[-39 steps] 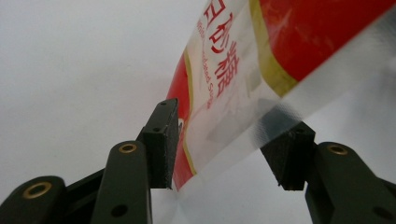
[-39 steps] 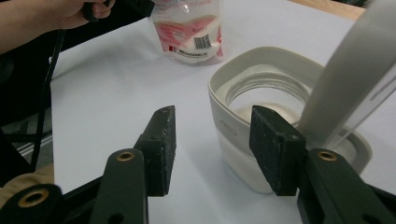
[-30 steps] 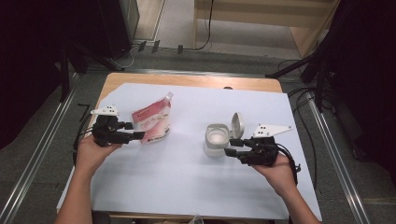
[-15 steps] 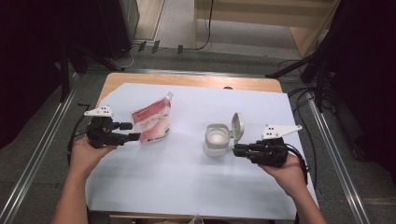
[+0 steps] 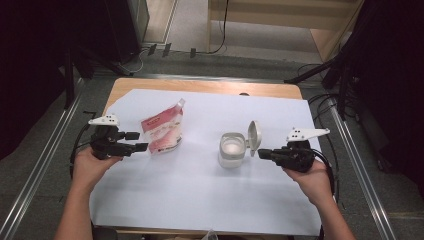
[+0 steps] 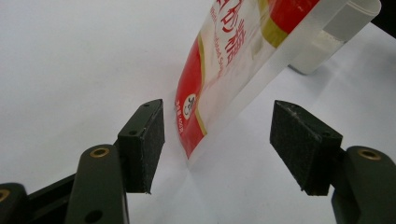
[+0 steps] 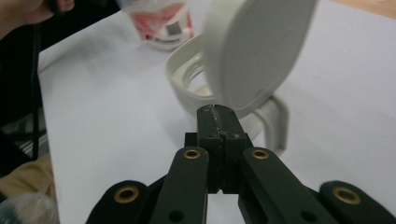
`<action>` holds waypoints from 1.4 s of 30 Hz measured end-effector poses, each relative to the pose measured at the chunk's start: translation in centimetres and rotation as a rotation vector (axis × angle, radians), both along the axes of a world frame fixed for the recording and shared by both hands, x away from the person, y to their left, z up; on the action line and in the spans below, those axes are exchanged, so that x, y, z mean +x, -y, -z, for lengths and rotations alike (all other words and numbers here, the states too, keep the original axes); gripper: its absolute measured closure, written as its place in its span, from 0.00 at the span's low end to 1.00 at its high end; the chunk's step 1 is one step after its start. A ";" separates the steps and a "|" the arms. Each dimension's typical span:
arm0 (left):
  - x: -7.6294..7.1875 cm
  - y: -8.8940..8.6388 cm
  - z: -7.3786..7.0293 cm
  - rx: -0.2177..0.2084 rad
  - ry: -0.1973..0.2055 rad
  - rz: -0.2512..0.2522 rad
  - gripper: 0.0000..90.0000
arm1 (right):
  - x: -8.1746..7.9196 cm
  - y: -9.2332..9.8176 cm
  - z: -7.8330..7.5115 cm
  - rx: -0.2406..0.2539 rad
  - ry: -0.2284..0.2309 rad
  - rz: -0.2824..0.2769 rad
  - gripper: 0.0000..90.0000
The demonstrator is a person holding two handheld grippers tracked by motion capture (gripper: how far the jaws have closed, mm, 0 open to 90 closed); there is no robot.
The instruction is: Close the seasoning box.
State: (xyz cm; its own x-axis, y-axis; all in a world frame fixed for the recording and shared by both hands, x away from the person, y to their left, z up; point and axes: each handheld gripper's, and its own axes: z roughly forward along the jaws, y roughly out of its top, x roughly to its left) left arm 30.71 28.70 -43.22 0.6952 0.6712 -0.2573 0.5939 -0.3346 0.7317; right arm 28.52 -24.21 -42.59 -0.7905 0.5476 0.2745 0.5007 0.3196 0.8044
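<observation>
A red and white pouch [image 5: 162,131] lies on the white sheet at the left, its spout corner pointing away. My left gripper [image 5: 141,141] is open just to its left. In the left gripper view the pouch's lower corner [image 6: 205,107] sits between the two spread pads [image 6: 144,140], touching neither. A white container [image 5: 231,150] stands near the middle with its hinged lid [image 5: 254,134] up. My right gripper [image 5: 261,152] is shut on nothing, and its tips [image 7: 218,114] point at the base of the lid [image 7: 254,51]; I cannot tell if they touch.
The white sheet [image 5: 200,195] covers most of the wooden table [image 5: 200,86]. Metal rails run along both sides of the table and cables lie on the floor behind it. In the right gripper view the pouch [image 7: 163,21] stands beyond the container rim [image 7: 184,74].
My right gripper has drawn back to the right, away from the container. My left gripper has shifted slightly left and stays at the pouch's edge.
</observation>
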 end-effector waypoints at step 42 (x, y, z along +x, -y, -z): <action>-0.3 -2.8 0.6 0.048 0.024 -0.118 0.42 | 4.2 -2.6 -0.6 0.030 0.024 0.078 0.70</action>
